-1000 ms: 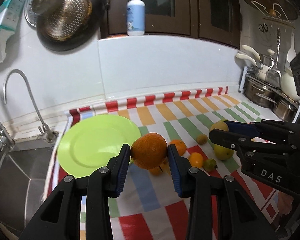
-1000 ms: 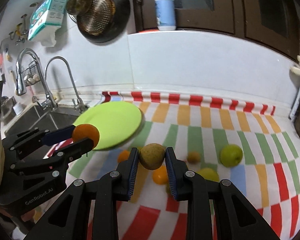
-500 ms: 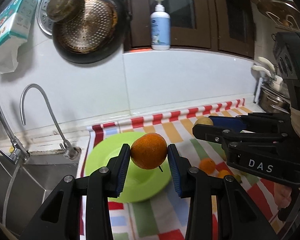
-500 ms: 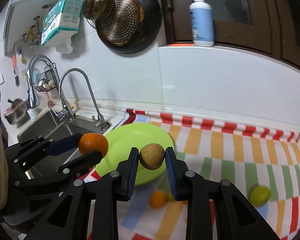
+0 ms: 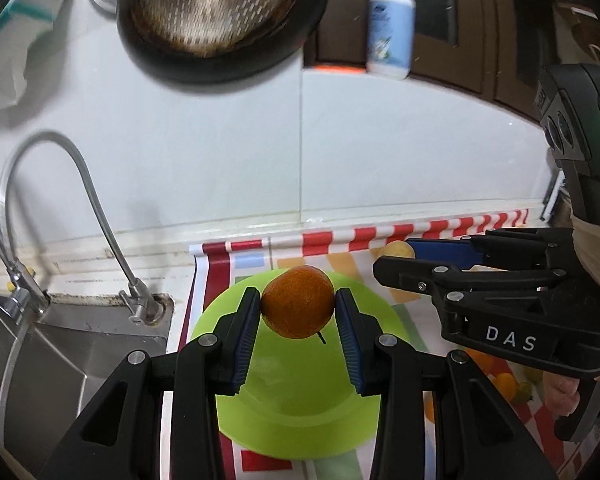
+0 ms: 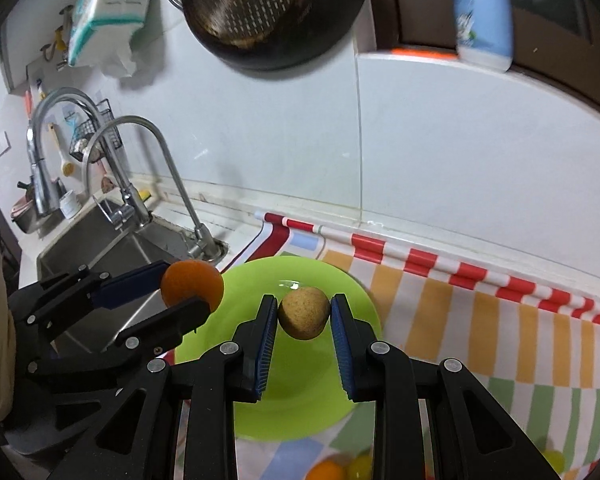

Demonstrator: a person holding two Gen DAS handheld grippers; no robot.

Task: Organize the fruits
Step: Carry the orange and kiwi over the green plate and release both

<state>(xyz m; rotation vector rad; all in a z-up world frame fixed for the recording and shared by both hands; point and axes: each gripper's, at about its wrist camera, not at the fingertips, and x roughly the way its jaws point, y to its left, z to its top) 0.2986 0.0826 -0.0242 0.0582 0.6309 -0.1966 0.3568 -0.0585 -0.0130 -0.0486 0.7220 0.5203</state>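
Observation:
My left gripper (image 5: 298, 312) is shut on an orange (image 5: 298, 307) and holds it above the green plate (image 5: 300, 408). My right gripper (image 6: 304, 314) is shut on a brown kiwi (image 6: 304, 313), also above the green plate (image 6: 300, 396). In the right wrist view the left gripper (image 6: 180, 292) with the orange (image 6: 192, 283) hangs over the plate's left rim. In the left wrist view the right gripper (image 5: 388, 264) shows at right with the kiwi (image 5: 396, 249). The plate holds no fruit.
A sink (image 5: 60, 360) with a curved tap (image 5: 80, 184) lies left of the plate. The plate rests on a striped cloth (image 6: 520, 340). Several loose fruits (image 5: 508, 384) lie at the cloth's right; some show in the right wrist view (image 6: 332, 470). A pan (image 5: 220, 20) hangs on the wall.
Both grippers have moved left and forward with their fruits, from over the loose fruit to above the green plate. The plate now lies directly beneath both.

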